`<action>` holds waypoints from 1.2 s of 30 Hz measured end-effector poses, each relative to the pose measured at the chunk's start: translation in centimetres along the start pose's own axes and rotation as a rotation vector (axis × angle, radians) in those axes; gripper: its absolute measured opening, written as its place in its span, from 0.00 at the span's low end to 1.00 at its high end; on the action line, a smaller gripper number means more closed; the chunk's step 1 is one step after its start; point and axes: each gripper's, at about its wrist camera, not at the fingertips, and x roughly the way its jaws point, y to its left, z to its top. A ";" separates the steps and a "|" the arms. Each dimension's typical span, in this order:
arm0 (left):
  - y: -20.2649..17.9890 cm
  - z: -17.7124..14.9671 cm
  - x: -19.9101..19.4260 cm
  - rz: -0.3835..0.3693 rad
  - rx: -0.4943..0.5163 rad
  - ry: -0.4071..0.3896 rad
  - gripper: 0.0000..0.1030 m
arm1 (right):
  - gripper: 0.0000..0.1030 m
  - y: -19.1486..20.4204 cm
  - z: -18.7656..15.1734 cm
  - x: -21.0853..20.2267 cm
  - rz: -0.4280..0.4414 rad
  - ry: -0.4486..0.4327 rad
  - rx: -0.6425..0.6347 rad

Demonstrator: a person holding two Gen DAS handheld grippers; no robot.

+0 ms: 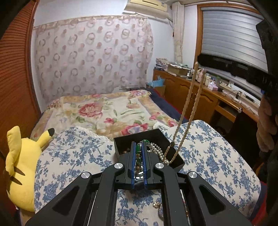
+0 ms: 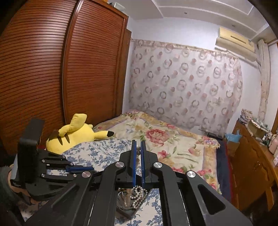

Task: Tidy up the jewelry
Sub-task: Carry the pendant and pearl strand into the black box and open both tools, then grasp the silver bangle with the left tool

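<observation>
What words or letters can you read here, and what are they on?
"U A": faint letters on the body of the right gripper holding the rope necklace, seen from the left wrist view; the rest is cut off.
Air conditioner label: too small to read.
Tissue box: blurred, unreadable.

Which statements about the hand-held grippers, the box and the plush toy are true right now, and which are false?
1. The right hand-held gripper holds a beige necklace that hangs down to the black box. True.
2. The black box is empty. False: pearls and other beads lie in it.
3. The left hand-held gripper is wide open. False: it is shut on green beads.
4. A yellow plush toy lies beside the blue floral cloth. True.
</observation>
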 end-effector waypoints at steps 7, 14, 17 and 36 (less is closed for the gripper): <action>0.2 0.1 2.0 0.009 0.002 0.025 0.05 | 0.05 -0.7 -3.4 4.1 0.036 0.091 0.048; 0.4 -0.1 3.8 0.022 -0.009 0.046 0.05 | 0.05 -0.9 -5.9 6.2 0.077 0.147 0.091; 0.4 -0.2 4.2 0.033 -0.008 0.053 0.06 | 0.05 -0.8 -7.0 6.8 0.085 0.168 0.096; 2.0 -3.7 2.5 0.164 -0.022 0.058 0.92 | 0.28 -0.7 -11.1 6.4 0.083 0.215 0.158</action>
